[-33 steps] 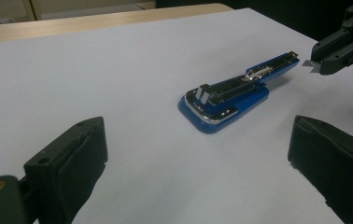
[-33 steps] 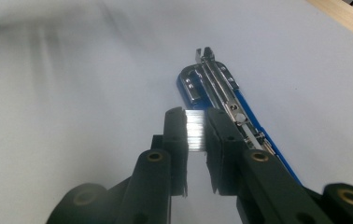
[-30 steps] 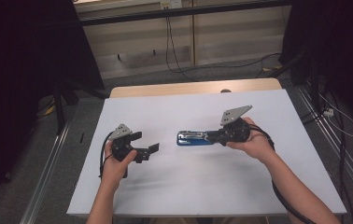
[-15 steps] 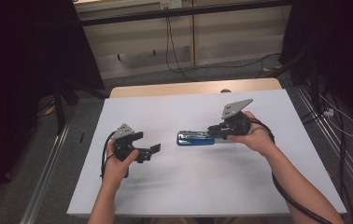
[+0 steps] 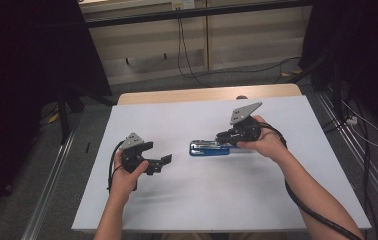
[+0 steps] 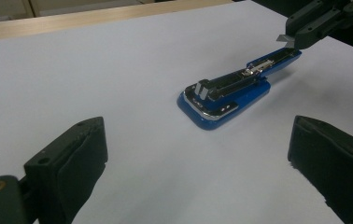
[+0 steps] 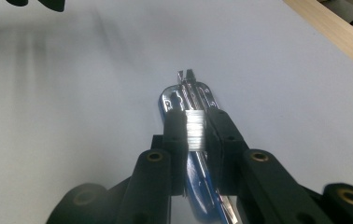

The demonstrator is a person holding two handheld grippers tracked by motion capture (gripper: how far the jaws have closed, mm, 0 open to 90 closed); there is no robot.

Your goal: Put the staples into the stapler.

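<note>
A blue stapler (image 5: 209, 148) lies flat in the middle of the white table, its metal staple channel (image 6: 240, 79) facing up. My right gripper (image 5: 225, 136) hovers over the stapler's right end, tilted down toward it. In the right gripper view its jaws (image 7: 194, 128) are shut on a short silver strip of staples (image 7: 194, 131), just above the stapler (image 7: 184, 100). The left gripper view shows that strip (image 6: 284, 38) at the stapler's far end. My left gripper (image 5: 159, 162) rests low on the table left of the stapler, pointing at it, jaws wide open with nothing between them (image 6: 198, 154).
The white table top (image 5: 202, 200) has a bare wooden strip (image 5: 202, 94) along its far edge. Cables trail from both grippers, the right one along the forearm (image 5: 317, 215). Metal rails and floor cables flank the table.
My right gripper has lifted a little and tipped its nose down over the stapler's right end, still gripping the staple strip. The left gripper and the stapler have not moved.
</note>
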